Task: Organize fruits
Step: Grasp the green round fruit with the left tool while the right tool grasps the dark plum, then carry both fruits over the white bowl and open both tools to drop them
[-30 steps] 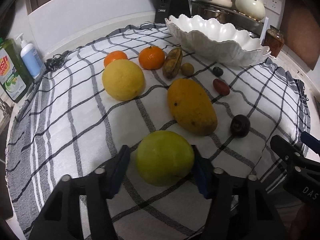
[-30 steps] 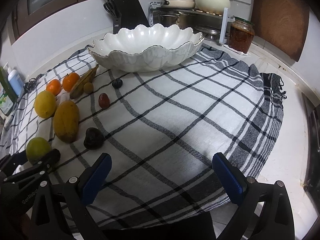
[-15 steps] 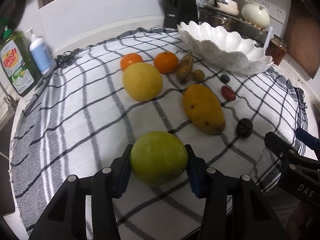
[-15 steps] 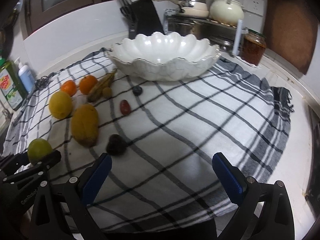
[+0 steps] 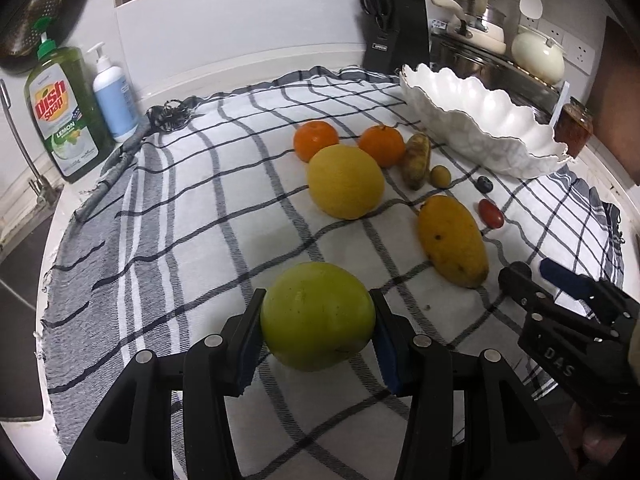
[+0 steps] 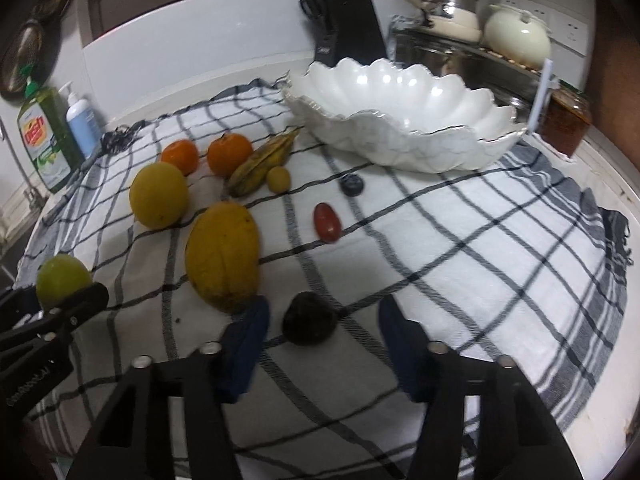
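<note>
My left gripper [image 5: 318,322] is clamped on the green fruit [image 5: 317,316], pads touching both sides, over the checked cloth [image 5: 180,208]. My right gripper [image 6: 320,330] is spread wide with the dark fruit [image 6: 309,323] between its fingers, not touching. Mango [image 6: 223,255] just left; white bowl [image 6: 400,120] far back.

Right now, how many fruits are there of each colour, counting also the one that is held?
Green: 1, the green fruit in the left gripper
Orange: 3, two tangerines and a mango
Yellow: 3, a large round fruit, an elongated one, a small one
Red: 1
Dark: 2
Total: 10
</note>
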Demonstrator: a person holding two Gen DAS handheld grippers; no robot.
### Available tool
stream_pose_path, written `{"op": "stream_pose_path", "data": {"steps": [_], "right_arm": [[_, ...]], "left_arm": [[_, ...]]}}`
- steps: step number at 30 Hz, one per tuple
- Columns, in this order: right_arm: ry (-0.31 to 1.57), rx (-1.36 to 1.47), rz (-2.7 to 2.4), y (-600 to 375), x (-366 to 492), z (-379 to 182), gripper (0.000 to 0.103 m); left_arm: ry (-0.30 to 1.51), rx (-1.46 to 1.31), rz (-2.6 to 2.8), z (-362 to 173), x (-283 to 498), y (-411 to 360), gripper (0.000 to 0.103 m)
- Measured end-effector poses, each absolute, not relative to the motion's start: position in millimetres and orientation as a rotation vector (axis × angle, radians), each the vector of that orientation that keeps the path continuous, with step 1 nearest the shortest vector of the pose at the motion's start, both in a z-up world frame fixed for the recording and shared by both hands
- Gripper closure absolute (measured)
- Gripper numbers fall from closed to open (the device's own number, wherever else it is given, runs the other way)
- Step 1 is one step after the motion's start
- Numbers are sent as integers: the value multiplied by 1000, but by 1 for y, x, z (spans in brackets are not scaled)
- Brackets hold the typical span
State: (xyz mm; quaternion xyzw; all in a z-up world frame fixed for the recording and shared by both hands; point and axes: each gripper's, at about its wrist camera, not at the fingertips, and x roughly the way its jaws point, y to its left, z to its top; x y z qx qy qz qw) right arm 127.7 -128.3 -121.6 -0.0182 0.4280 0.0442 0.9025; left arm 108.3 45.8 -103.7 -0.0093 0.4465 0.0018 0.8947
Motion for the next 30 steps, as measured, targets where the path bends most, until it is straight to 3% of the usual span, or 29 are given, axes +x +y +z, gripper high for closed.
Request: {"op": "stream_pose_path", "data": {"steps": [6,18,30], "right_arm": [[903,-47,106,-123,132,-130,73],[863,-37,106,-127,125,-112,73],[776,1,60,-161,140,-74,73]], "left_arm": [[924,-20,3,-104,109,48,55],[907,-21,-14,-95,108,42,55],[810,-12,-97,-54,137,10,55]]}}
